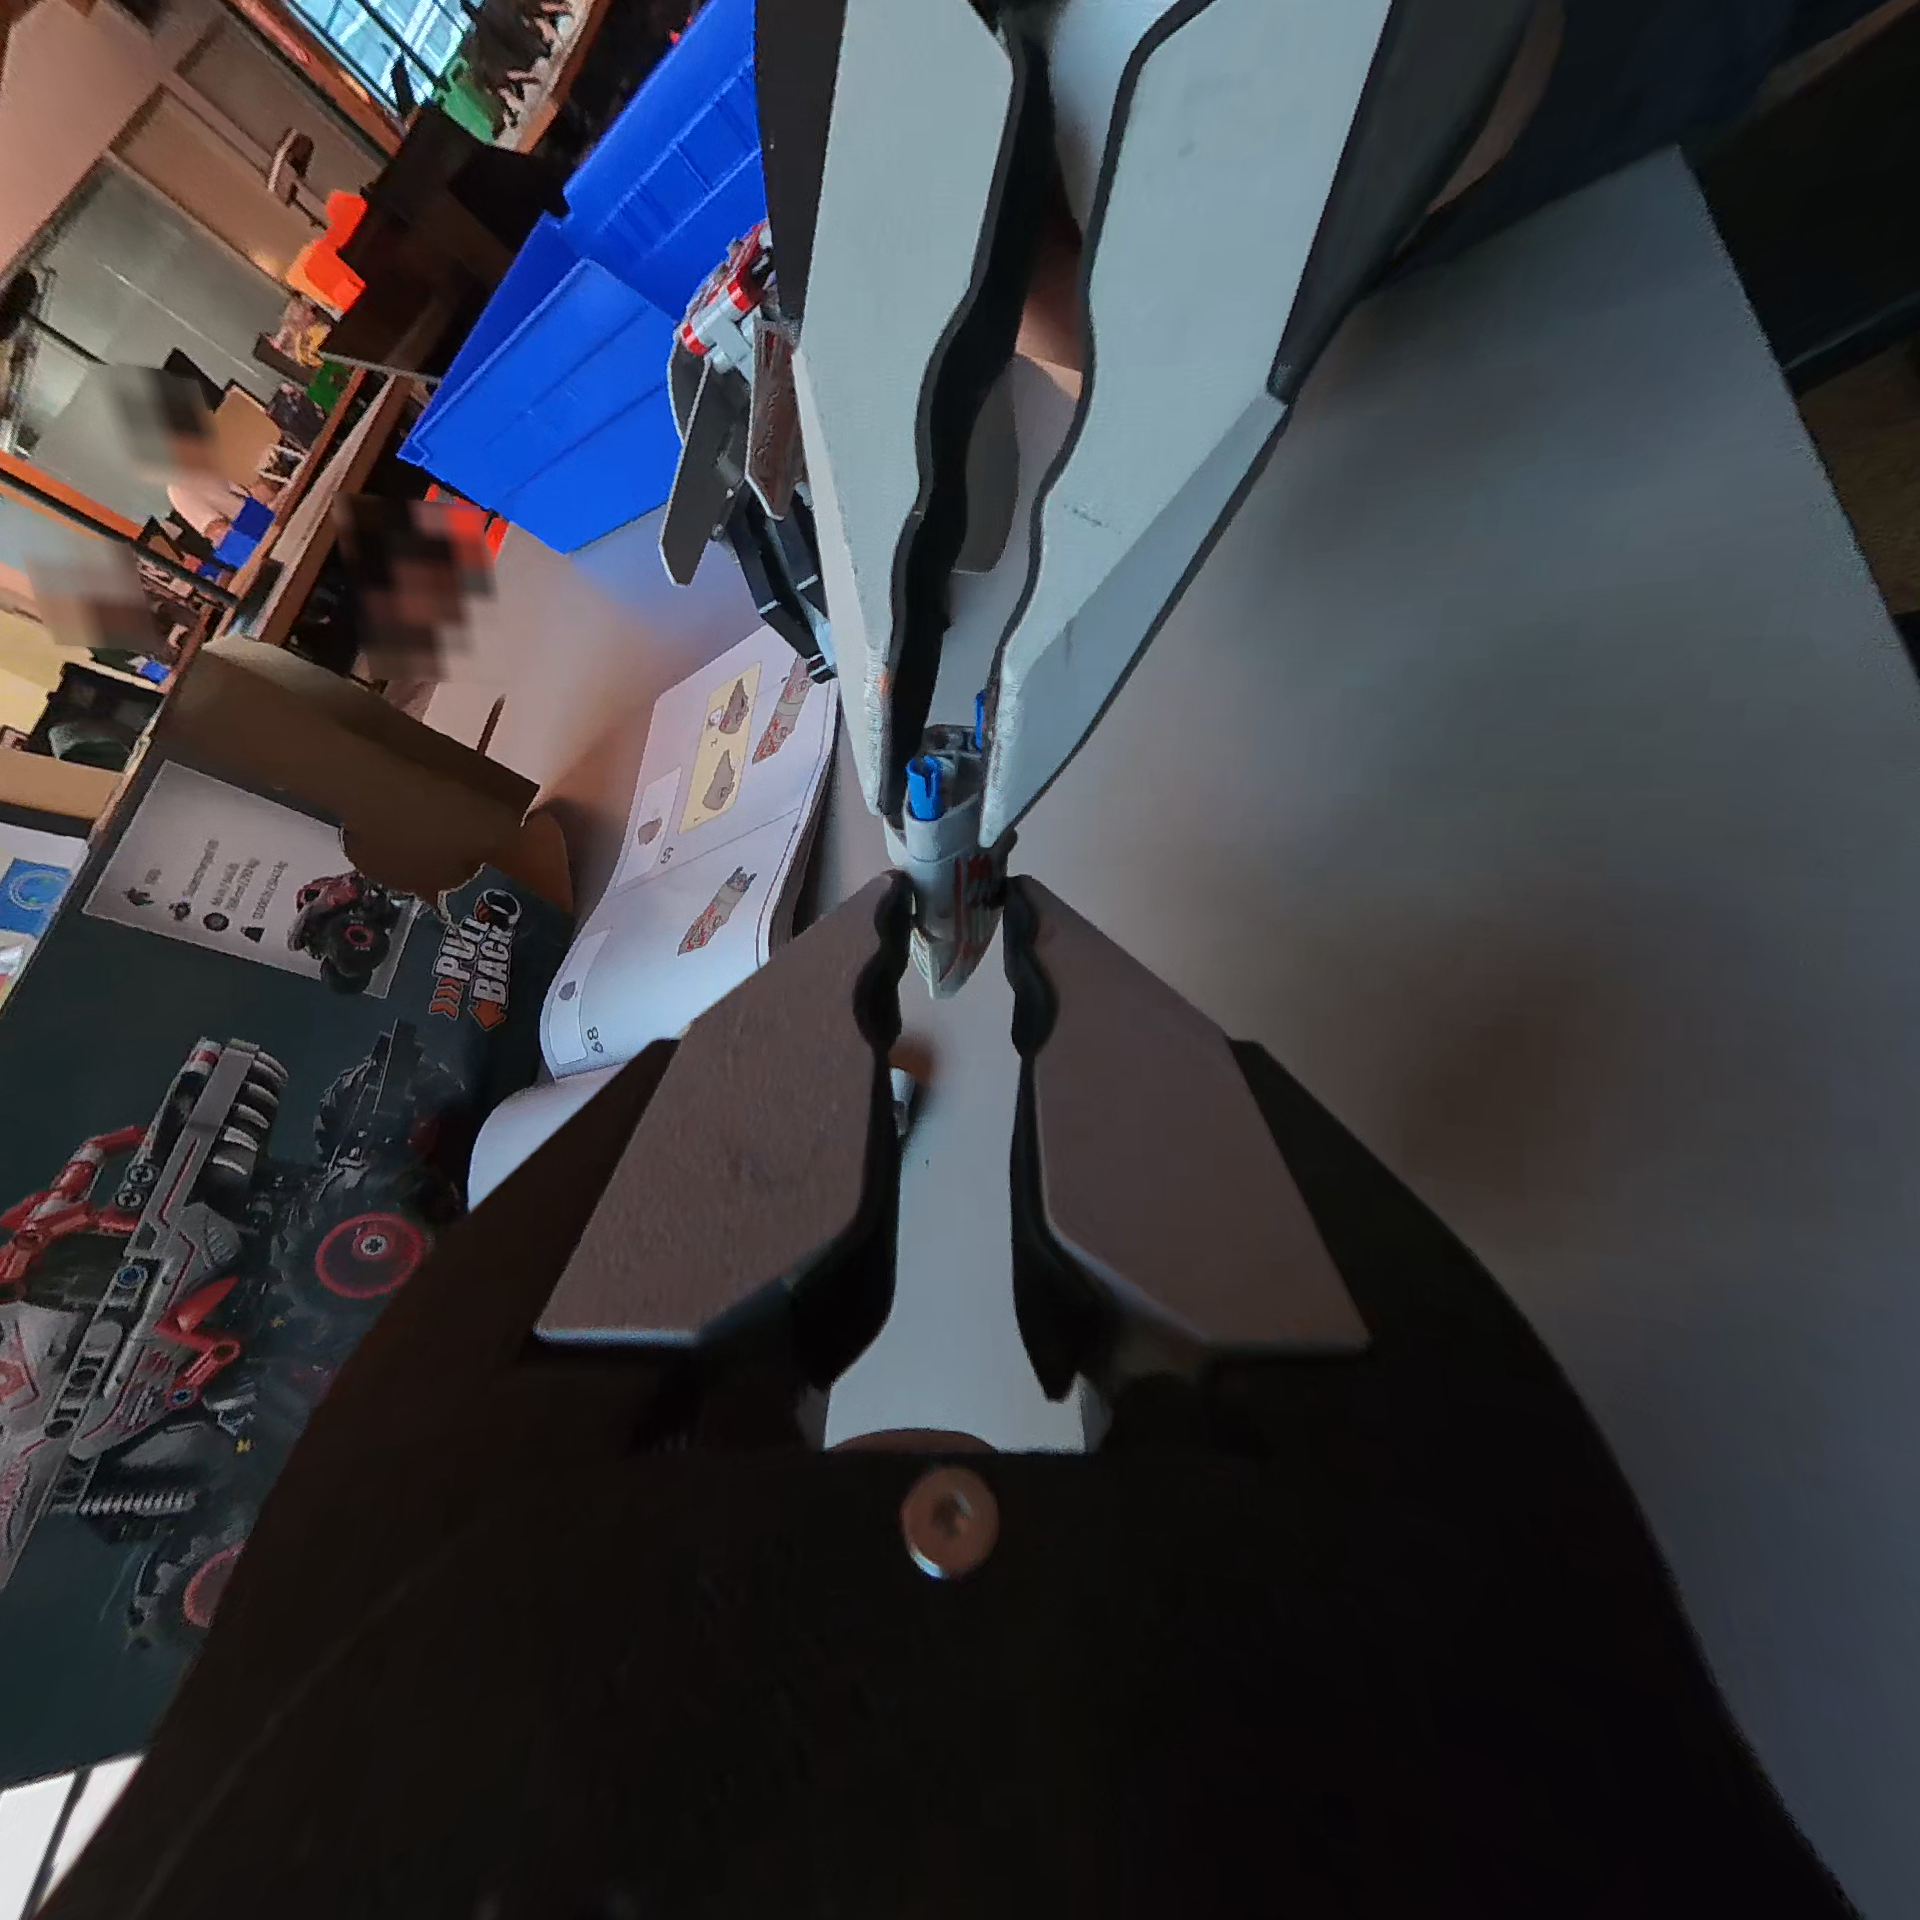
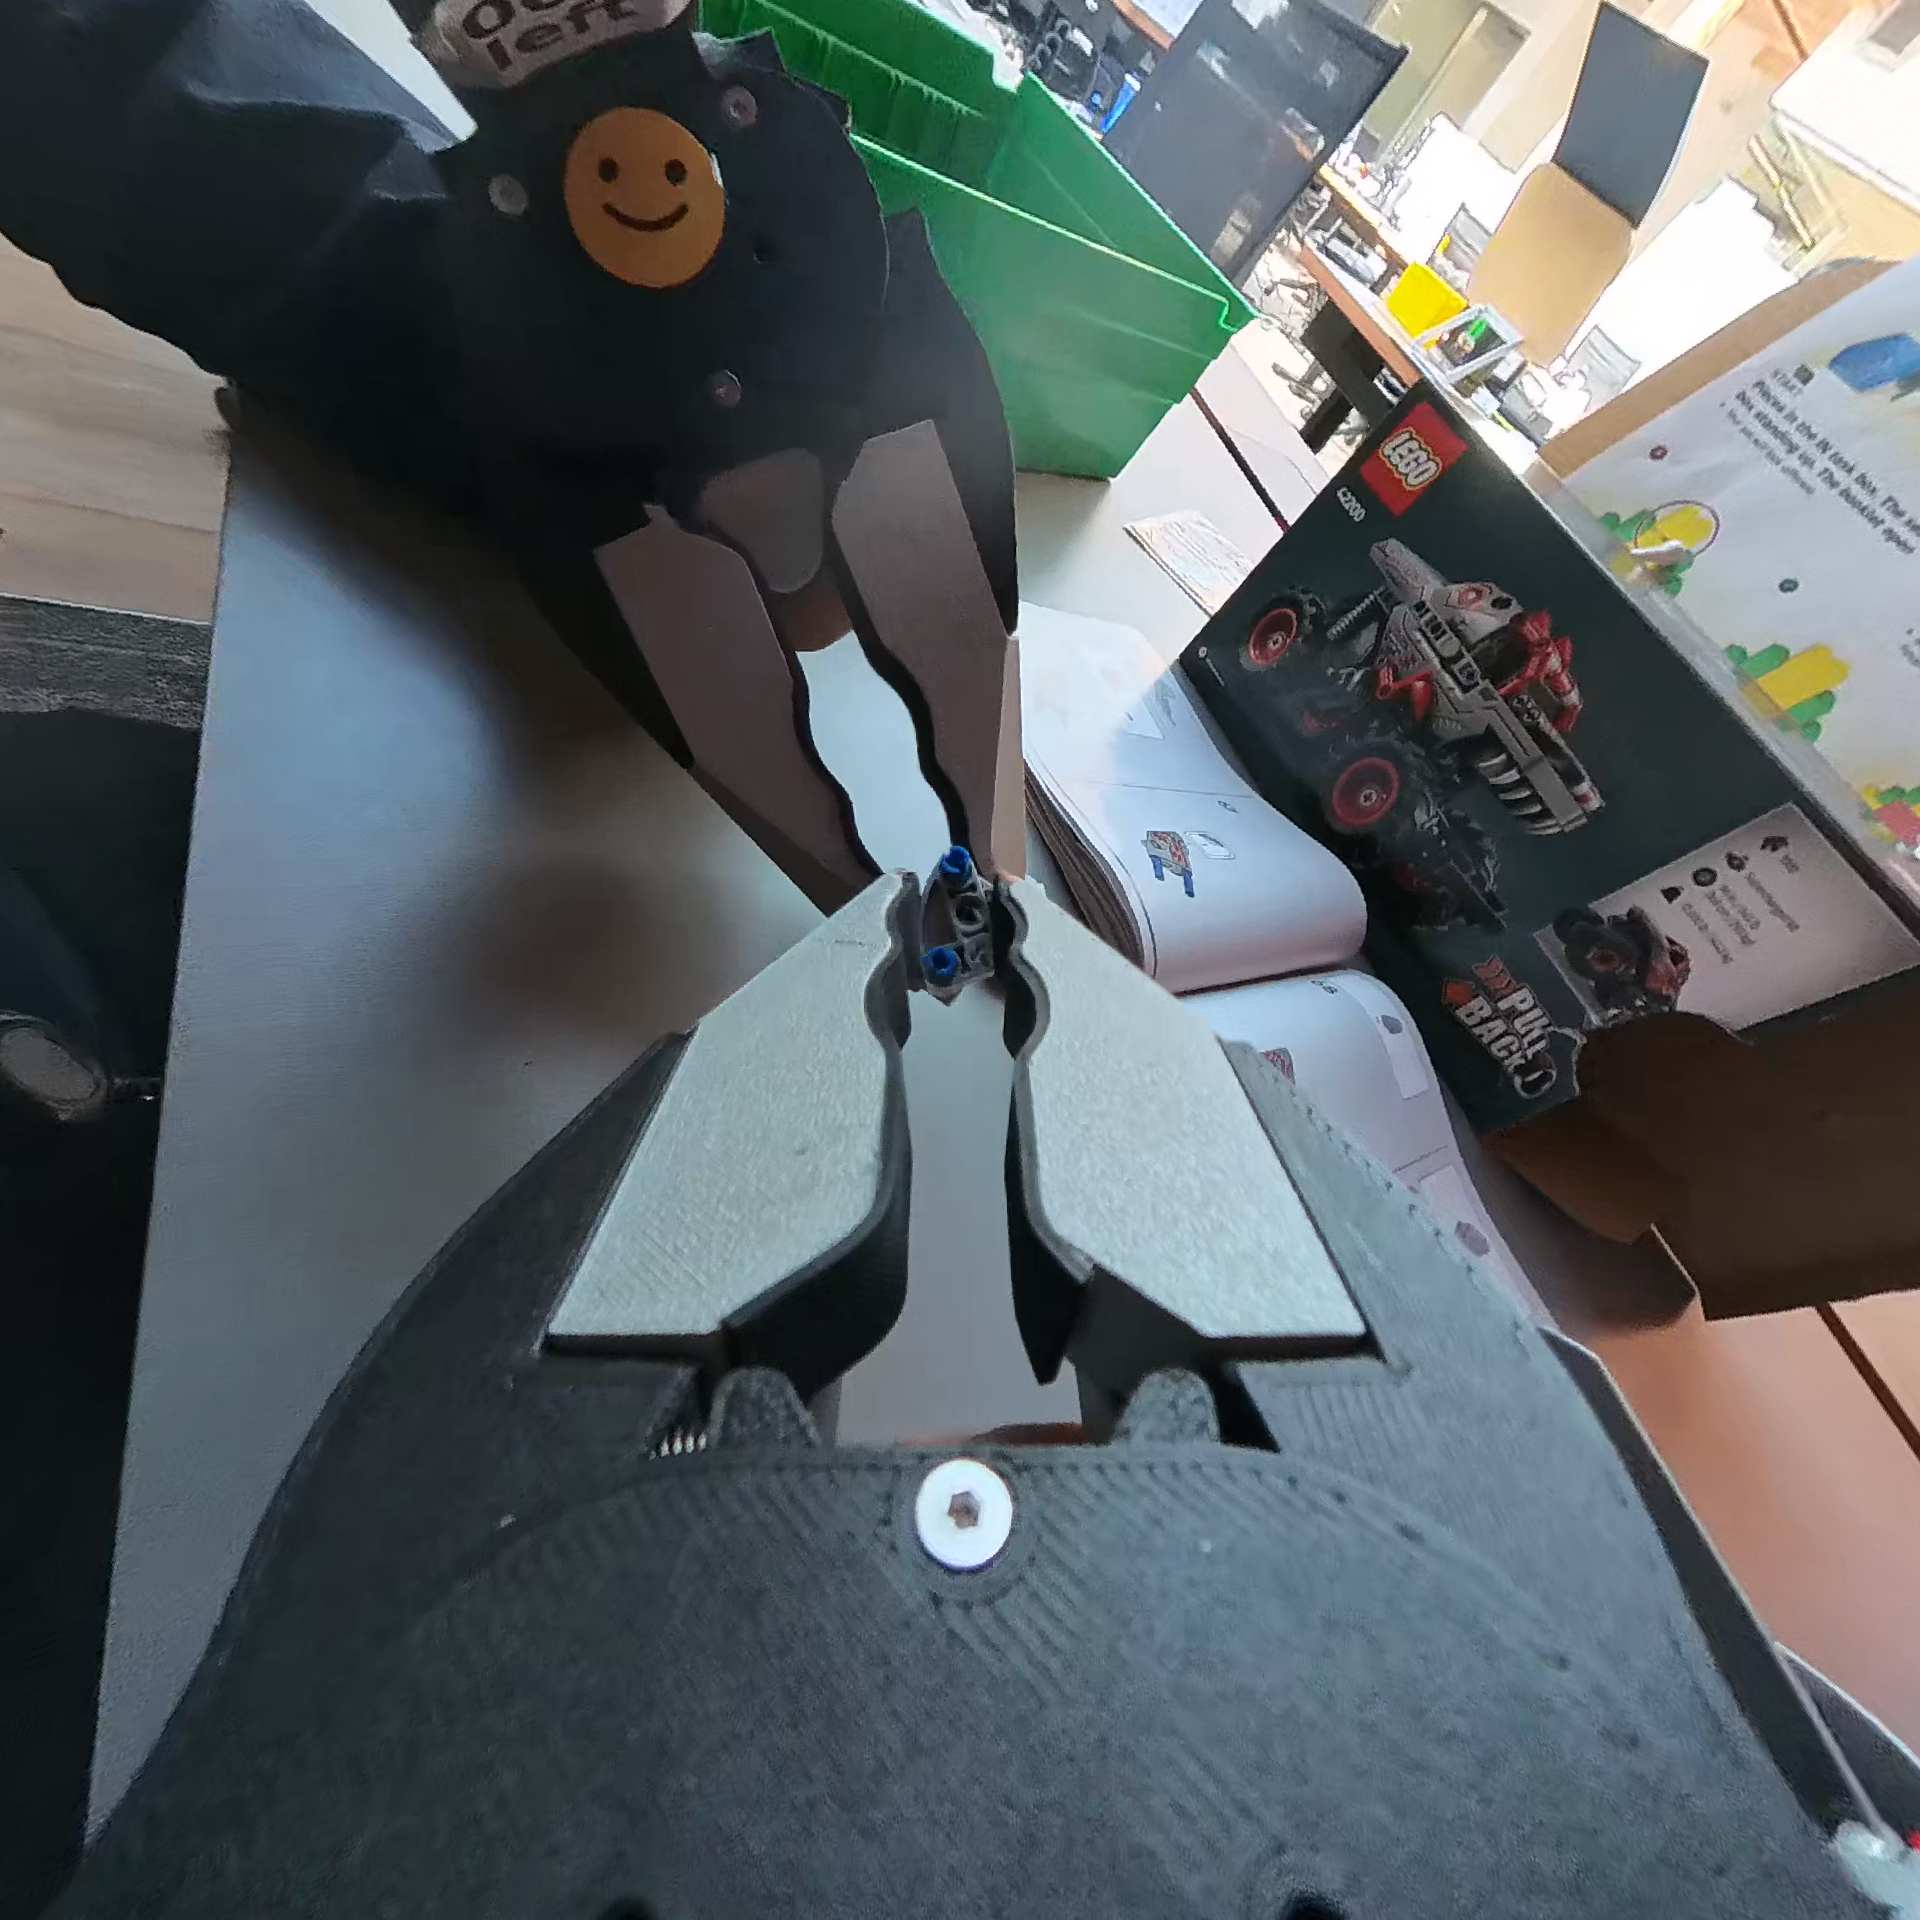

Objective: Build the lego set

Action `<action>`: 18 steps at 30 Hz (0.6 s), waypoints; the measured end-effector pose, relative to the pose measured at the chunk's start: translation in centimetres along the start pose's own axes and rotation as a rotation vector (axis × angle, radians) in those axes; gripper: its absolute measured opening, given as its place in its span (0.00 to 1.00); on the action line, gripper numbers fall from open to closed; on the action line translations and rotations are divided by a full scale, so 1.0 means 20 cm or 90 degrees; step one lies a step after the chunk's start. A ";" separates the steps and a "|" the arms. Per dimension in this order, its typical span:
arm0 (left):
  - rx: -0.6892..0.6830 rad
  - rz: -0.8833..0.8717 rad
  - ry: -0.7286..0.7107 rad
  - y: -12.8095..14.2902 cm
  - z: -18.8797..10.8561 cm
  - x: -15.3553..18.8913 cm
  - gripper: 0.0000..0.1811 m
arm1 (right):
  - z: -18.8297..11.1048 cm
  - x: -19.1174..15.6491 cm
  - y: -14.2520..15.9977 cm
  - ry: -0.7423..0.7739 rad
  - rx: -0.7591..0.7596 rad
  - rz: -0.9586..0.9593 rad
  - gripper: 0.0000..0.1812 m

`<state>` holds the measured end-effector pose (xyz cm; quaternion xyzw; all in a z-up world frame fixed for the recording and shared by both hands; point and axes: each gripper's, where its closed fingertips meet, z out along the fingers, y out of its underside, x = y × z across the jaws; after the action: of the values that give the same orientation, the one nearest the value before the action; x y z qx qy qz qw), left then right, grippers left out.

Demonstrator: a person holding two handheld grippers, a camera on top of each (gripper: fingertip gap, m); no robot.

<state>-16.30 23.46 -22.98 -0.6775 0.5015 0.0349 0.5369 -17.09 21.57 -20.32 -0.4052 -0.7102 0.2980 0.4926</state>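
A small grey lego piece (image 1: 948, 914) with red markings and blue pins (image 1: 923, 781) hangs above the white table (image 1: 1507, 831), held from both ends. My left gripper (image 1: 956, 899), with brown fingers, is shut on its marked end. My right gripper (image 1: 940, 810), with pale grey fingers, comes in from the opposite side and is shut on the end with the pins. In the right wrist view the piece (image 2: 961, 935) sits between my right gripper's (image 2: 954, 894) tips, with the left gripper (image 2: 935, 873) meeting it from above. A partly built model (image 1: 727, 436) stands behind the right gripper.
An open instruction booklet (image 1: 717, 821) lies to the side and also shows in the right wrist view (image 2: 1195, 862), with the lego box (image 2: 1507, 779) beyond it. A blue bin (image 1: 582, 343) and a green bin (image 2: 1039, 260) stand at the table's far edge. A small loose part (image 1: 906, 1091) lies under my left gripper. Only a small space, under 4 cm, lies between the two pairs of fingers.
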 end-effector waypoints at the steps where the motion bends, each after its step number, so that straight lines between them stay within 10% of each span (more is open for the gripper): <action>1: -0.004 -0.005 -0.002 0.00 0.00 0.00 0.08 | 0.00 0.01 0.00 0.002 -0.003 0.010 0.06; 18: 0.044 -0.053 -0.023 -0.04 -0.02 -0.05 0.05 | -0.03 0.07 -0.05 0.006 0.065 0.092 0.07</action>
<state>-16.39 23.69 -21.67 -0.6784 0.4640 0.0072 0.5696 -17.03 22.36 -18.70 -0.4311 -0.6606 0.3671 0.4929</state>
